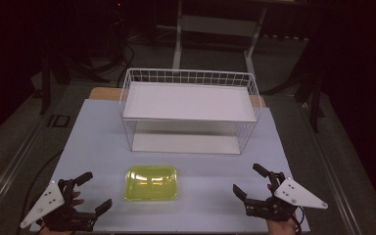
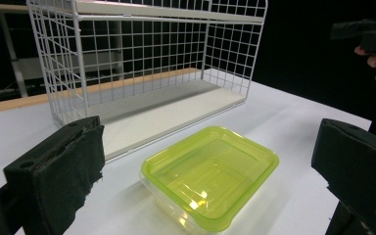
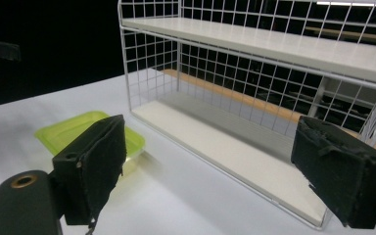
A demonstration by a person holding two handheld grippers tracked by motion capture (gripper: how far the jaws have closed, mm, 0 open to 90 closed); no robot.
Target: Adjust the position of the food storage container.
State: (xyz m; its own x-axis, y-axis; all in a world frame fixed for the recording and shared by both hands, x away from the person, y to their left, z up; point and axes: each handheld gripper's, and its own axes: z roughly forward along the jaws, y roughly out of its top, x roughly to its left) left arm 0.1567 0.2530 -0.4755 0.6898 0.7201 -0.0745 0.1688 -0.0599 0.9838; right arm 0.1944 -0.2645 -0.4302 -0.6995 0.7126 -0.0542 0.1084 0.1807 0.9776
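Note:
A yellow-green plastic container (image 1: 151,183) with its lid on lies flat on the white table (image 1: 200,161), near the front middle. It appears close up as the container (image 2: 209,174) in the left gripper view and as the container (image 3: 63,132) in the right gripper view, partly behind a jaw. My left gripper (image 1: 96,192) rests at the front left, open, nothing between its jaws. My right gripper (image 1: 246,180) rests at the front right, open and empty too. Both gripper (image 2: 210,166) and gripper (image 3: 210,166) views show wide-spread black jaws.
A white wire rack (image 1: 189,108) with an upper shelf and a lower shelf stands behind the container, its open side toward me. The rack (image 2: 142,68) and rack (image 3: 274,98) fill the backs of both gripper views. Dark floor surrounds the table.

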